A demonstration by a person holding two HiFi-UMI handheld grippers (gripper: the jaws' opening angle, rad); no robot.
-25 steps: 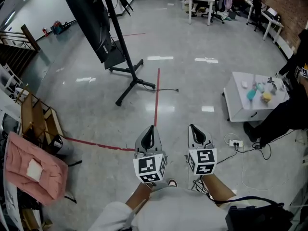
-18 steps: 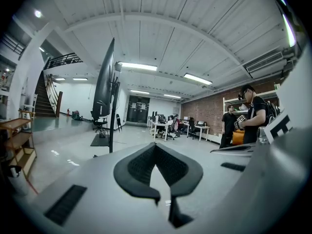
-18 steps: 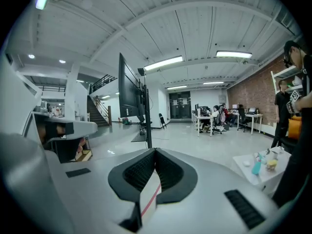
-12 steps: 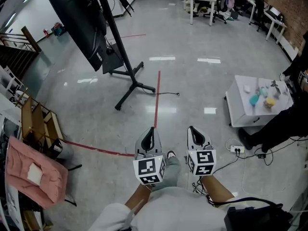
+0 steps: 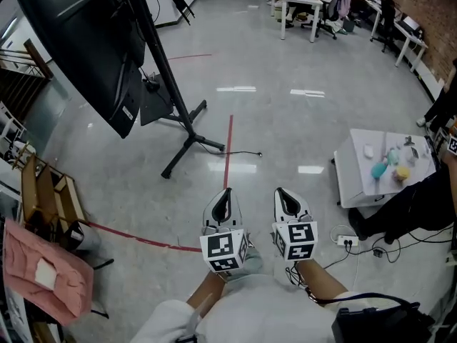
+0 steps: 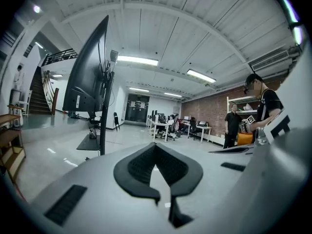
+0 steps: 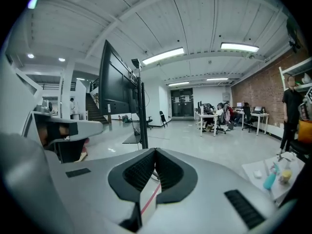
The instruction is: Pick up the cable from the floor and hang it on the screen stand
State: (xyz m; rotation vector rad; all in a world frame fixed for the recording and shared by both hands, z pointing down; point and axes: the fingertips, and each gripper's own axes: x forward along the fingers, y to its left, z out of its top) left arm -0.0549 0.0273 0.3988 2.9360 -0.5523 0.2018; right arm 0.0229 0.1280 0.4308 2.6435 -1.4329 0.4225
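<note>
A: What does the head view show?
B: The left gripper [image 5: 225,192] and the right gripper [image 5: 283,191] are side by side, both closed on nothing; the cable [image 5: 243,152] lies on the floor [image 5: 300,120] ahead of their tips, well apart, near the foot of the screen stand [image 5: 175,95].
A: And the left gripper view?
B: Jaws together, empty; the screen stand [image 6: 103,116] is ahead, to the left.
A: And the right gripper view?
B: Tips meet, nothing between; the screen stand [image 7: 143,116] is ahead, slightly left.

Cable [image 5: 244,152] lies on floor [image 5: 300,127], right of screen stand [image 5: 164,66].
</note>
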